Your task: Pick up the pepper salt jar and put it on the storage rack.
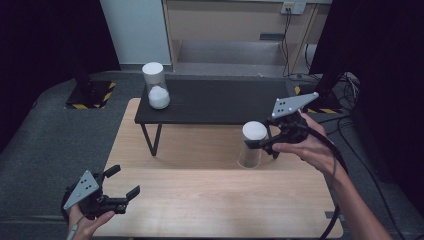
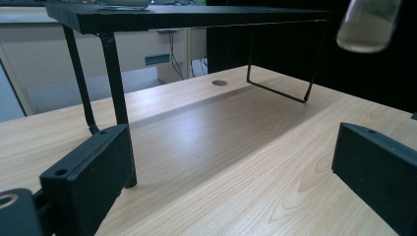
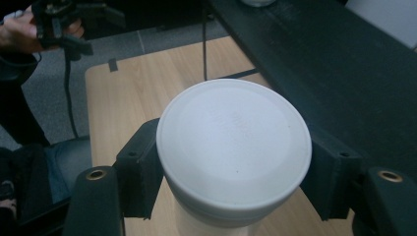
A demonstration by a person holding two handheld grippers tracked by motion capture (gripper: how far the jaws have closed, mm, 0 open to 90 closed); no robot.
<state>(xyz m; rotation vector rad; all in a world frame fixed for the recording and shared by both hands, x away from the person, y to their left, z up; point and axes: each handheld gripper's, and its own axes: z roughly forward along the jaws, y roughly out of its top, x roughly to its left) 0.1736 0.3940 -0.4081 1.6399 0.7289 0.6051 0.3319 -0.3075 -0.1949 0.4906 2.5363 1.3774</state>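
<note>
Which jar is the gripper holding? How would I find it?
Find the wooden table with the low black shelf across its back. In front of the shelf's right end, the right gripper clamps a clear jar with a white lid. The other jar stands ungripped on the shelf, holding something white.

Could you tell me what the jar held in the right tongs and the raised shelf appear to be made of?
The jar looks like clear plastic or glass, since the table shows through its body, with a matte white, probably plastic, lid. The raised shelf has a matte black top, material unclear, on thin black legs, likely bent metal rod.
</note>
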